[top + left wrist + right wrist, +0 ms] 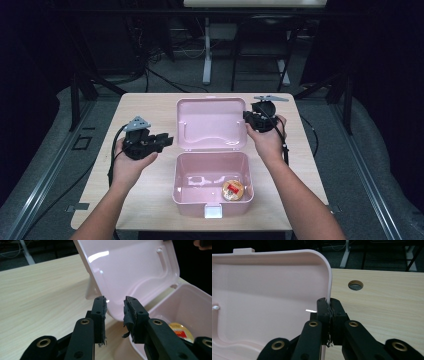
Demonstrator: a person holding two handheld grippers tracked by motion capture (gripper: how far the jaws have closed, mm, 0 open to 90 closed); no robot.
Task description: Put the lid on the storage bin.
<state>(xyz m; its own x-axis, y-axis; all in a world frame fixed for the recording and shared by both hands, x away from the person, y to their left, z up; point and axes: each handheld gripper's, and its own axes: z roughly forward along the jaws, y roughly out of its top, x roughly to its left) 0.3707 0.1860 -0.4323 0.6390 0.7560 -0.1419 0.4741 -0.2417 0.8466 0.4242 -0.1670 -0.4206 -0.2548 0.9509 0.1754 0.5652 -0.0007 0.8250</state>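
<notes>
A pink plastic box (186, 176) stands open mid-table, its lid (210, 122) raised behind it. Inside, at the box's right front, lies a round gold tin with a red label (233, 189), also seen past the left jaws (180, 331). My right gripper (248, 118) is shut on the lid's right edge (327, 277), which the right gripper (329, 307) pinches between its pads. My left gripper (167, 141) hovers left of the box, pointing toward it. In the left gripper view its jaws (115, 312) stand open with nothing between them, the lid (130, 272) just beyond.
The box sits on a light wooden table (150, 107) with a white latch (213, 211) at its front wall. A round cable hole (355, 285) lies in the tabletop right of the lid. Dark floor, cables and a desk leg (206, 55) lie beyond the far edge.
</notes>
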